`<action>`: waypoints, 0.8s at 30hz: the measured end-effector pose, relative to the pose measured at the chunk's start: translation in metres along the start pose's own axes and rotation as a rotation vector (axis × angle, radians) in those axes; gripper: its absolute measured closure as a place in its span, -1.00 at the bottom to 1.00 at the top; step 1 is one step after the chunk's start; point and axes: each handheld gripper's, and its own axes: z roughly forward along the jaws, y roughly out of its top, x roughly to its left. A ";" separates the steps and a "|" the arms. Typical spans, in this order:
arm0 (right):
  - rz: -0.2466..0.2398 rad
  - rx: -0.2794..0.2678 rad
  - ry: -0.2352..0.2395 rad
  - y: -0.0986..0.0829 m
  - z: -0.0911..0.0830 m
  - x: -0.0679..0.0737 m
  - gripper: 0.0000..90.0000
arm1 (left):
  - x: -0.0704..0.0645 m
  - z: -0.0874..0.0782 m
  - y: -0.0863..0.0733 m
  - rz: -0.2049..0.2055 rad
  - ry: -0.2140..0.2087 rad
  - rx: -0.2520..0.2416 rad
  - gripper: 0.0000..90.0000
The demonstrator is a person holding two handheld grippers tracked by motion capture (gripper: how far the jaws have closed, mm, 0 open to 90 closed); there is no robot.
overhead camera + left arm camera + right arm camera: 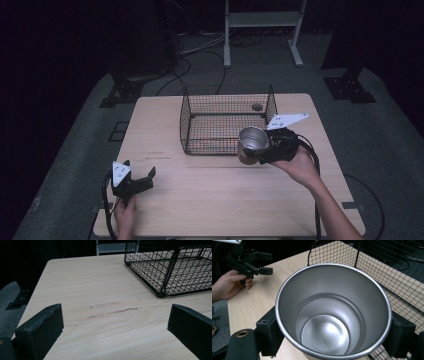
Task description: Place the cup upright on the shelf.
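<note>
Light wood table (pixel 220 195) w/ black wire basket (pixel 227 119) sitting toward its far middle, basket open at top. R gripper (pixel 266 150) is clamped on a steel cup (pixel 251 144), jaws pressed on opp sides of the cup wall just below the rim, cup upright & held right at the basket's near-right corner, nothing inside it. L gripper (pixel 141 178) is low over the near-left of the table, jaws wide apart w/ bare wood between, well apart from basket & cup.
</note>
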 end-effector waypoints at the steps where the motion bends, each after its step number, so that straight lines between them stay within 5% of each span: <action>1: 0.000 0.000 0.003 0.001 0.000 0.000 -0.60 | 0.000 0.000 0.000 0.000 0.000 0.000 -1.00; 24: -0.020 0.009 0.019 0.037 0.010 -0.012 -0.60 | 0.000 0.000 0.000 -0.009 -0.001 -0.006 -1.00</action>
